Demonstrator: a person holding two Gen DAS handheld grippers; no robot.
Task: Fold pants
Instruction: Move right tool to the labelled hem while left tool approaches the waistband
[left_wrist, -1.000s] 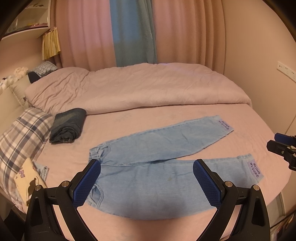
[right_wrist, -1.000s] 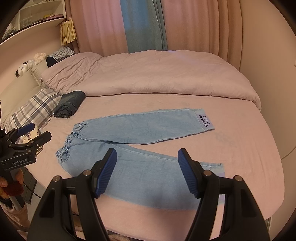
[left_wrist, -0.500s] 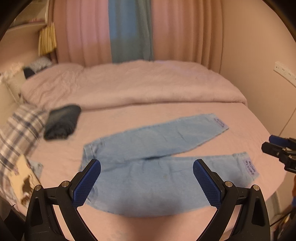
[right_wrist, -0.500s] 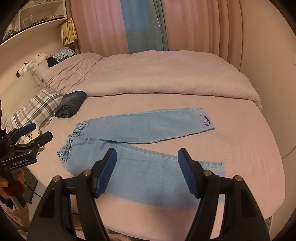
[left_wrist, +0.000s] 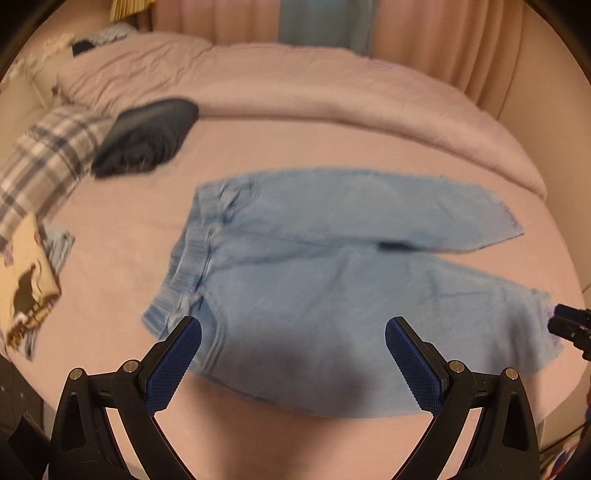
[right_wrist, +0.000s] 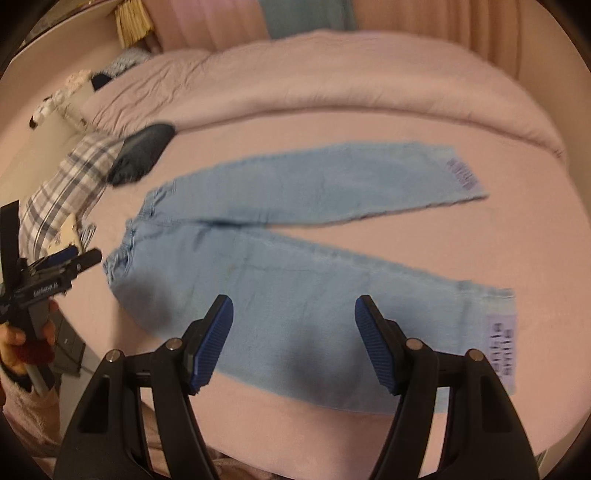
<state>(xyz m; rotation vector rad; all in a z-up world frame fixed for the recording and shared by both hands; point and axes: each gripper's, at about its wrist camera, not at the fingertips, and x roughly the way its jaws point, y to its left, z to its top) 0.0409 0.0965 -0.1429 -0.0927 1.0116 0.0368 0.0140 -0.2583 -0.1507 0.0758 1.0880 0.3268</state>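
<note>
Light blue jeans (left_wrist: 332, 280) lie flat on the pink bed, waistband to the left, both legs spread to the right with purple patches at the hems; they also show in the right wrist view (right_wrist: 295, 266). My left gripper (left_wrist: 293, 332) is open and empty, hovering over the near leg by the waistband end. My right gripper (right_wrist: 293, 314) is open and empty above the near leg's middle. The left gripper also shows at the left edge of the right wrist view (right_wrist: 70, 258). The right gripper's tip shows at the right edge of the left wrist view (left_wrist: 569, 325).
A folded dark garment (left_wrist: 144, 136) lies at the back left beside a plaid pillow (left_wrist: 40, 173). A cream printed item (left_wrist: 22, 288) lies at the left edge. A rumpled pink duvet (left_wrist: 295, 85) covers the far half of the bed. Curtains hang behind.
Both grippers have moved down and forward toward the jeans, which now look larger and blurred. Both stay open.
</note>
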